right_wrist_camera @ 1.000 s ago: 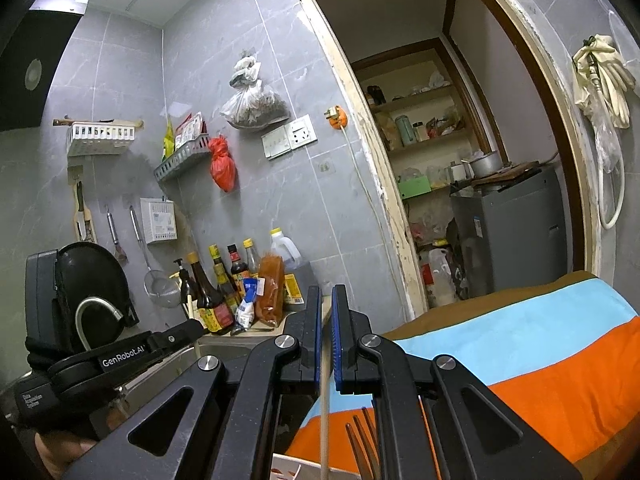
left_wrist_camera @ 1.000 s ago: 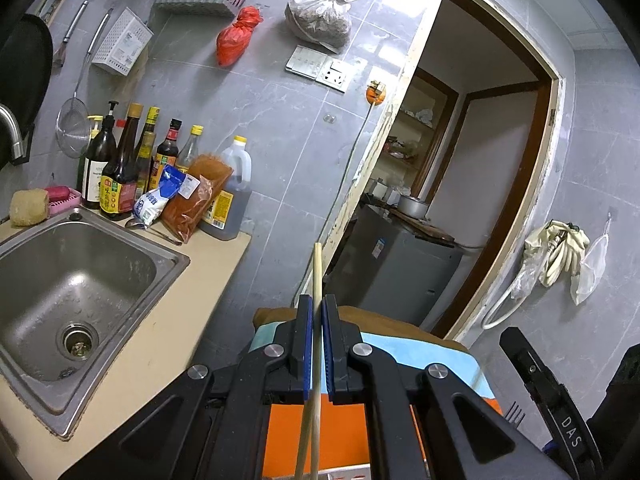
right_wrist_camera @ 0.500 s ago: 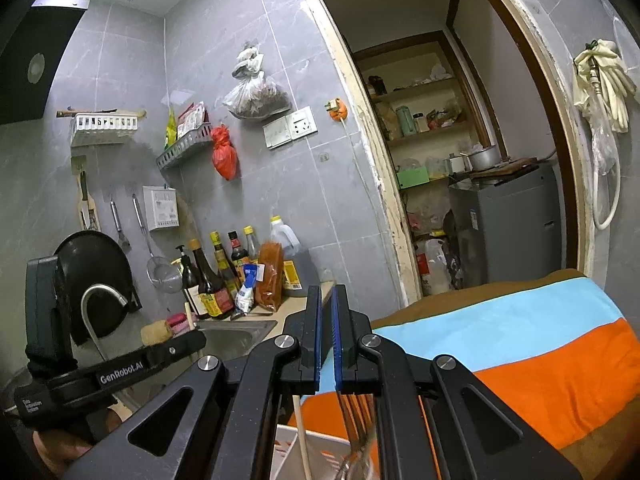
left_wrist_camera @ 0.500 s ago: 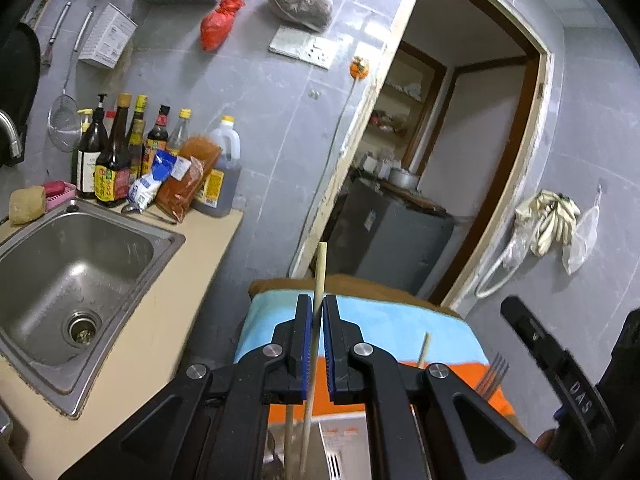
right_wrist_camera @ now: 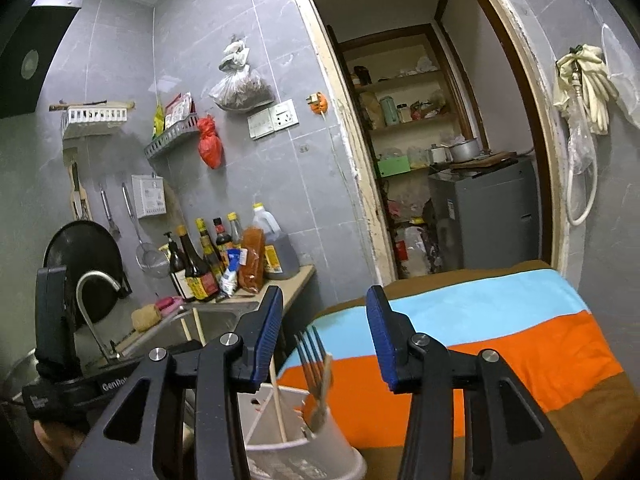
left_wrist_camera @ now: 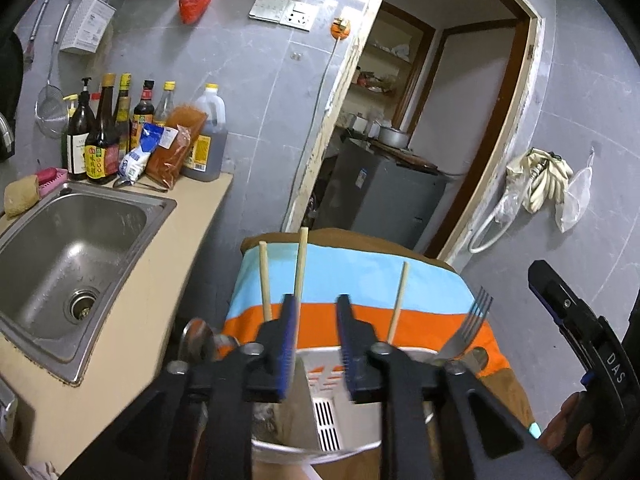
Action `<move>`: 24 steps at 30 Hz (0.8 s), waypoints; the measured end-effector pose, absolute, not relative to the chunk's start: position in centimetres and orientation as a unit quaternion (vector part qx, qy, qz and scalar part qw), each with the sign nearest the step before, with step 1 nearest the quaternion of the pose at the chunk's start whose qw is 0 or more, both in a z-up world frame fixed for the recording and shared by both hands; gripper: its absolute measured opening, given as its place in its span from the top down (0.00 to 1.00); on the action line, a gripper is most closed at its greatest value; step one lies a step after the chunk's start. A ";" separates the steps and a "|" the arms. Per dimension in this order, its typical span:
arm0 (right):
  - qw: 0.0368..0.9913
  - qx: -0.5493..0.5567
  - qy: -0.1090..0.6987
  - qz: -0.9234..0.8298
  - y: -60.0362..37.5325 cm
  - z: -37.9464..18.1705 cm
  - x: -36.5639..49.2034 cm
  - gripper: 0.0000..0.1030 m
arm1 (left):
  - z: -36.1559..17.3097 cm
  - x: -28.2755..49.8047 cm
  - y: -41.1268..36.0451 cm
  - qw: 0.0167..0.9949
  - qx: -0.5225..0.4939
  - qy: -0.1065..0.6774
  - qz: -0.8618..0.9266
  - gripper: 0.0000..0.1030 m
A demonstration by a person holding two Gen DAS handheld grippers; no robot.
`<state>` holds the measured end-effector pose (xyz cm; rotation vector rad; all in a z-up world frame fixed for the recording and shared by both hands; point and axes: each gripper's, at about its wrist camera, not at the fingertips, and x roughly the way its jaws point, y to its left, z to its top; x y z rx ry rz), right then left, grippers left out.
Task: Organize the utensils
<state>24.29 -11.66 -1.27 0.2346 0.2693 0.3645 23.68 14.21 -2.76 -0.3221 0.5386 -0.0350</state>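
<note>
A white slotted utensil holder [left_wrist_camera: 326, 408] stands just below my left gripper [left_wrist_camera: 317, 312], which is open and empty. Three wooden chopsticks stand in it; one [left_wrist_camera: 301, 264] rises beside the left finger. A fork [left_wrist_camera: 468, 328] and a spoon [left_wrist_camera: 196, 338] also stand in the holder. In the right wrist view the holder [right_wrist_camera: 292, 440] sits under my right gripper [right_wrist_camera: 324, 316], also open and empty, with the fork [right_wrist_camera: 314, 364] and a chopstick [right_wrist_camera: 276, 404] inside.
A steel sink [left_wrist_camera: 60, 256] is set in a beige counter [left_wrist_camera: 132, 320] at left, with sauce bottles [left_wrist_camera: 100, 132] at the back. A striped blue and orange cloth [right_wrist_camera: 480, 340] covers the surface beyond the holder. A doorway [right_wrist_camera: 432, 160] opens behind.
Both grippers were shut on chopsticks; both have opened and let go. The chopsticks now stand in the holder. Both views have tilted down toward the holder.
</note>
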 end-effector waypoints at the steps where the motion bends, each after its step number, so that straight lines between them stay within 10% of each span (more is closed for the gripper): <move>1: 0.968 0.115 0.134 0.177 -11.9 -1.2 24.0 0.57 | -2.7 23.6 14.1 0.951 -0.159 0.265 -0.018 0.68; 16: 0.978 0.089 0.148 0.121 -15.9 0.0 19.9 0.18 | -1.1 19.6 12.2 0.960 -0.136 0.243 -0.023 0.15; 24: 0.977 0.073 0.165 0.112 -18.1 0.3 17.9 0.09 | -0.5 16.8 10.1 0.963 -0.113 0.244 -0.015 0.06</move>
